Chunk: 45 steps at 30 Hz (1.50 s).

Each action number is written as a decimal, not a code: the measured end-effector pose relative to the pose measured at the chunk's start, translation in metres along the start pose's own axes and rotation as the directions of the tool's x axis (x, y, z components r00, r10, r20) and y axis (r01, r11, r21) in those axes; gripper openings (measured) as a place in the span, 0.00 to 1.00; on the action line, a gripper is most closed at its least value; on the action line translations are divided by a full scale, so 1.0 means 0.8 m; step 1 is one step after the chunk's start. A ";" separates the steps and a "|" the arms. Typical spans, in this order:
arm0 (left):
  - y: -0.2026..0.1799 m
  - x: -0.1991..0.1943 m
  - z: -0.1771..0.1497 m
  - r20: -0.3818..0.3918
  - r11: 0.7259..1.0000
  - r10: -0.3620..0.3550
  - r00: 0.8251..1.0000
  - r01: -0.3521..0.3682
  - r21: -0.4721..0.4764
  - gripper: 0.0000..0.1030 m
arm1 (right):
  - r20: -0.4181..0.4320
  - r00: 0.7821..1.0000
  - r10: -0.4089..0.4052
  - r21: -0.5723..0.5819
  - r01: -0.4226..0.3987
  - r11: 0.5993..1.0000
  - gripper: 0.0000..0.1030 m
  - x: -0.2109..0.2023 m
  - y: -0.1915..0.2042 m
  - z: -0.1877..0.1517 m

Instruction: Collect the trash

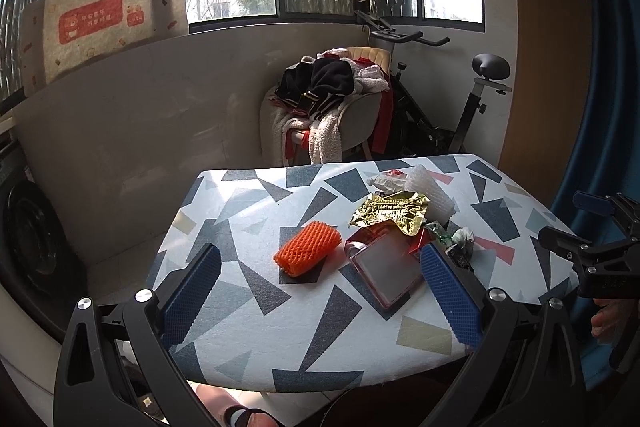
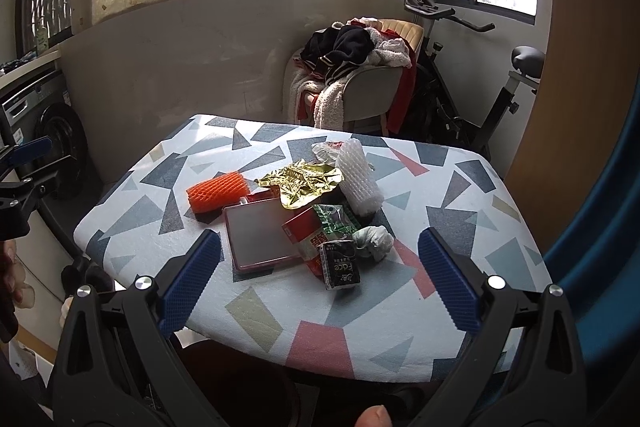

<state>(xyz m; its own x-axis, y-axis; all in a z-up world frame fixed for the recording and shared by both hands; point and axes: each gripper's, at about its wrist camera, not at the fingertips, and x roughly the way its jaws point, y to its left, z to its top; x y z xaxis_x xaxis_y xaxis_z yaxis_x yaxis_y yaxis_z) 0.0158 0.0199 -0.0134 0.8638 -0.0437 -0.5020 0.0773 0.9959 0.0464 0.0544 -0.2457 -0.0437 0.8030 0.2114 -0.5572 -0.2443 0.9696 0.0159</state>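
A pile of trash lies on the patterned table (image 1: 256,311) (image 2: 472,203). It holds an orange foam net (image 1: 306,247) (image 2: 216,191), a gold foil wrapper (image 1: 388,211) (image 2: 300,183), a white foam net (image 1: 430,193) (image 2: 358,183), a red-rimmed flat box (image 1: 386,273) (image 2: 260,237), a red carton (image 2: 306,231), a green wrapper (image 2: 332,221), a black tissue pack (image 2: 340,265) and crumpled white tissue (image 1: 462,239) (image 2: 374,241). My left gripper (image 1: 320,295) is open and empty over the near edge. My right gripper (image 2: 318,281) is open and empty, also at the near edge.
A chair heaped with clothes (image 1: 328,99) (image 2: 352,67) stands behind the table. An exercise bike (image 1: 440,115) (image 2: 472,99) is at the back right. A washing machine (image 2: 44,131) is at the left. A low wall with windows runs behind.
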 end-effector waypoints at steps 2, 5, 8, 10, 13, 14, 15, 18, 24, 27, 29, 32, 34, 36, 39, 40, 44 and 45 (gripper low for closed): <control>0.008 0.007 -0.002 -0.013 1.000 -0.006 1.000 0.006 -0.029 0.95 | -0.006 1.000 0.009 0.016 -0.009 1.000 0.95 0.002 -0.003 -0.002; 0.018 0.011 -0.006 0.017 0.999 0.011 1.000 -0.010 -0.050 0.95 | -0.010 1.000 0.011 0.036 -0.011 0.999 0.95 0.007 -0.010 -0.005; 0.021 0.011 -0.010 0.065 0.999 0.037 0.997 -0.035 -0.025 0.95 | -0.019 1.000 0.022 0.058 -0.020 0.998 0.95 0.015 -0.016 -0.009; 0.022 0.013 -0.013 0.088 0.999 0.037 0.995 -0.037 -0.004 0.95 | -0.030 0.999 0.029 0.073 -0.027 0.997 0.95 0.023 -0.018 -0.012; 0.023 0.023 -0.017 0.070 1.000 0.018 0.997 -0.019 0.008 0.95 | -0.040 0.998 0.037 0.087 -0.034 0.996 0.95 0.033 -0.022 -0.018; 0.024 0.027 -0.019 0.066 1.000 0.017 0.998 -0.017 0.009 0.95 | -0.048 0.998 0.036 0.087 -0.032 0.996 0.95 0.037 -0.024 -0.021; 0.025 0.030 -0.022 0.064 1.000 0.016 0.998 -0.017 0.010 0.95 | -0.059 0.997 0.041 0.090 -0.036 0.995 0.95 0.042 -0.025 -0.024; 0.031 0.045 -0.031 0.027 1.000 -0.006 1.000 0.006 0.008 0.95 | -0.101 0.995 0.025 0.078 -0.017 0.997 0.95 0.056 -0.031 -0.033; 0.050 0.079 -0.050 -0.044 0.998 0.003 0.999 -0.006 -0.059 0.95 | -0.146 0.988 -0.042 0.055 0.050 0.997 0.94 0.090 -0.043 -0.056; 0.060 0.093 -0.059 -0.053 0.994 -0.026 0.998 0.020 -0.105 0.95 | -0.162 0.986 -0.041 0.054 0.050 0.997 0.94 0.112 -0.050 -0.067; 0.061 0.102 -0.064 -0.056 0.994 -0.022 0.998 0.016 -0.108 0.95 | -0.180 0.983 -0.027 0.058 0.038 0.998 0.94 0.130 -0.055 -0.074; 0.062 0.114 -0.073 -0.064 0.994 -0.027 0.998 0.020 -0.104 0.95 | -0.185 0.982 0.045 0.093 -0.028 0.995 0.87 0.162 -0.065 -0.081; 0.063 0.123 -0.078 -0.075 0.994 -0.037 0.996 0.029 -0.107 0.95 | -0.196 0.975 0.103 0.134 -0.077 0.988 0.77 0.187 -0.072 -0.082; 0.064 0.131 -0.082 -0.086 0.994 -0.039 0.996 0.030 -0.109 0.95 | -0.199 0.968 0.153 0.165 -0.120 0.979 0.77 0.210 -0.078 -0.082; 0.063 0.139 -0.085 -0.101 0.993 -0.047 0.994 0.036 -0.114 0.95 | -0.222 0.956 0.191 0.186 -0.151 0.971 0.77 0.244 -0.081 -0.081; 0.063 0.141 -0.086 -0.103 0.993 -0.048 0.994 0.037 -0.113 0.95 | -0.230 0.952 0.202 0.193 -0.159 0.968 0.77 0.254 -0.082 -0.081; 0.061 0.147 -0.090 -0.108 0.994 -0.045 0.993 0.034 -0.102 0.95 | -0.246 0.935 0.256 0.238 -0.198 0.951 0.64 0.275 -0.083 -0.082; 0.061 0.148 -0.091 -0.110 0.994 -0.046 0.993 0.035 -0.100 0.95 | -0.249 0.927 0.281 0.249 -0.219 0.943 0.58 0.276 -0.082 -0.083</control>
<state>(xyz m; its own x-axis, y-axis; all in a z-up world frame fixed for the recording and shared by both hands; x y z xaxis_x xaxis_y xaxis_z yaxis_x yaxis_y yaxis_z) 0.0857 0.0688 -0.1336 0.7992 -0.0801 -0.5957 0.0568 0.9967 -0.0579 0.2115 -0.2712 -0.2229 0.5401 0.4374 -0.7190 -0.2707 0.8992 0.3436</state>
